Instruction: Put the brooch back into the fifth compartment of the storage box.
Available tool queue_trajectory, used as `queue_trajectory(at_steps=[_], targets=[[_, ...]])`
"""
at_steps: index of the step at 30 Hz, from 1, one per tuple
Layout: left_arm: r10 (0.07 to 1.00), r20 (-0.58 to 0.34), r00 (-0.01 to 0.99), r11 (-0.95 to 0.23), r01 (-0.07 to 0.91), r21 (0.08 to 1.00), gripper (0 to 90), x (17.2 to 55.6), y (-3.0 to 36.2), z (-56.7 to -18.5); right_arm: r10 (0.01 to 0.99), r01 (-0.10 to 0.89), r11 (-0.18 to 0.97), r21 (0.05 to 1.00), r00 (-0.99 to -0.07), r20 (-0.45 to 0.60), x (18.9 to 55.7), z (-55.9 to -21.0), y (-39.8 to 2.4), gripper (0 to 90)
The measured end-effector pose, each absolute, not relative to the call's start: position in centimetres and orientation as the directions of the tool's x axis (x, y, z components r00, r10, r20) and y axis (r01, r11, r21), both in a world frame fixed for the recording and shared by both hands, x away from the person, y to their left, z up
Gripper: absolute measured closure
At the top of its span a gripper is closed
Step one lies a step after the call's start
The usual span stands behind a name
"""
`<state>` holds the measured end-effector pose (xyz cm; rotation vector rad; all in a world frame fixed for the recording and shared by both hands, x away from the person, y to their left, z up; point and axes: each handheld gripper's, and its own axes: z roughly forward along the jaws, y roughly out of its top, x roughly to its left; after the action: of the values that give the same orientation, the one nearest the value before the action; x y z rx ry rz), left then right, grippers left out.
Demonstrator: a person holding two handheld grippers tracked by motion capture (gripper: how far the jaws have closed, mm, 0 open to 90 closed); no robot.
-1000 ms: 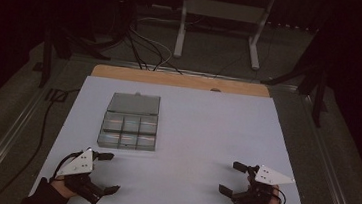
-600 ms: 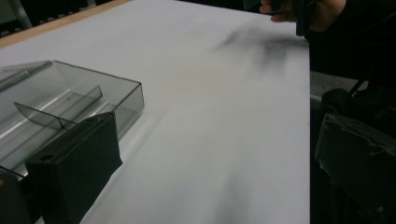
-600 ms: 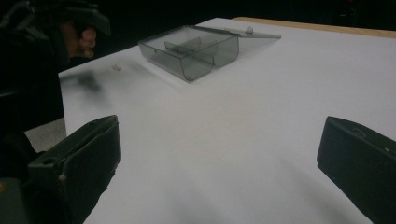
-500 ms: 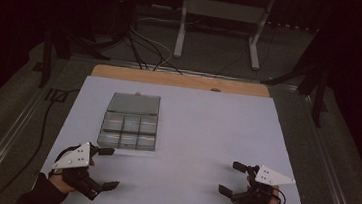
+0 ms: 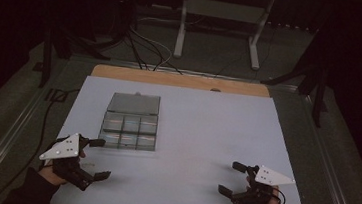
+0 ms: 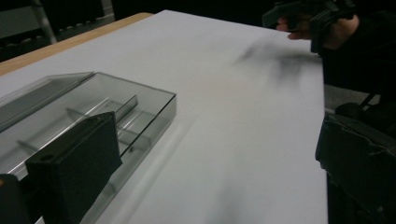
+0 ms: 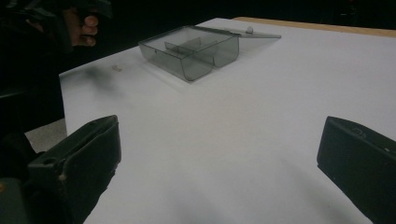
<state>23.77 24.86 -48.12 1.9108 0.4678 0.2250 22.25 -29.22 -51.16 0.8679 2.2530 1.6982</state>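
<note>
Jaws of both grippers are seen spread wide and empty. The box [image 5: 130,123], a clear compartment case with its lid laid open toward the far edge, is placed left of centre on the table [image 5: 206,134], its long axis running away from the person. It lies just ahead and inward of the left gripper [image 5: 97,159], which is judged the nearer; the right gripper [image 5: 229,178] is held well apart, near the front right corner.
</note>
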Motion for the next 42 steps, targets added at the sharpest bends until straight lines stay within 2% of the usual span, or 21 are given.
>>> queue_trajectory(at_steps=[11,21,33,42], targets=[[0.492,-0.084,0.866,-0.297,0.258,0.920,1.3,24.5,27.3,-48.9,0.555,0.339,0.168,0.926,-0.809,0.195,22.2,-51.1,-29.3,0.0],[0.531,-0.092,0.842,-0.330,0.306,0.893,1.3,24.8,28.4,-50.1,0.557,0.342,0.170,0.924,-0.807,0.196,22.3,-51.1,-29.3,0.0],[0.522,-0.115,0.845,-0.403,0.363,0.840,1.9,25.0,29.3,-51.6,0.557,0.347,0.166,0.923,-0.806,0.202,22.3,-51.1,-29.4,0.0],[0.525,-0.141,0.839,-0.463,0.421,0.780,11.0,25.2,30.1,-52.8,0.555,0.348,0.167,0.922,-0.806,0.204,22.3,-51.1,-29.4,0.0]])
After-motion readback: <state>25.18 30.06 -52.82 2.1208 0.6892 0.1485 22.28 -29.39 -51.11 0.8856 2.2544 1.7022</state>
